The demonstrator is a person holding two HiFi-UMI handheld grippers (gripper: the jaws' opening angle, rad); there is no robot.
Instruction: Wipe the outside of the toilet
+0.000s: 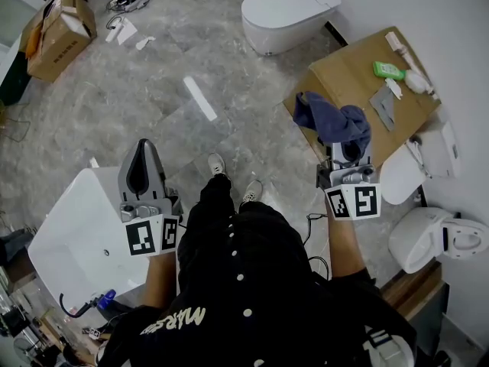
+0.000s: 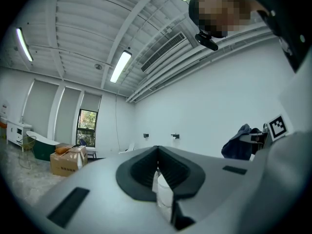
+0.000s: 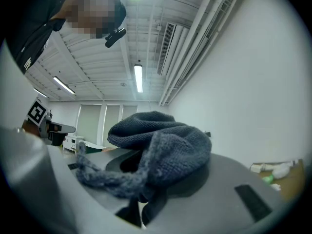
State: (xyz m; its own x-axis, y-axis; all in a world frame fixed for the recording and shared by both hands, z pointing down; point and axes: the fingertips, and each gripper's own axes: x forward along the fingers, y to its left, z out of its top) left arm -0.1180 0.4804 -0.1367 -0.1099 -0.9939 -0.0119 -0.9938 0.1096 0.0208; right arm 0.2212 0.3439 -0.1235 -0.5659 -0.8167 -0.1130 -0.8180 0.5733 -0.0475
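R gripper (image 1: 349, 153) clamps blue cloth (image 1: 336, 121); L gripper (image 1: 143, 147) closed, empty; toilet (image 1: 286, 10) ahead.

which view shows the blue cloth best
Right gripper view: the blue cloth fills it, pinched between the jaws. Head view shows it bunched from above; left gripper view, only small and distant.

The dark blue knitted cloth (image 3: 163, 147) hides the tips of the right gripper (image 3: 142, 199). The small green object (image 1: 388, 70) on the brown cardboard surface (image 1: 344, 71) is too small to identify.
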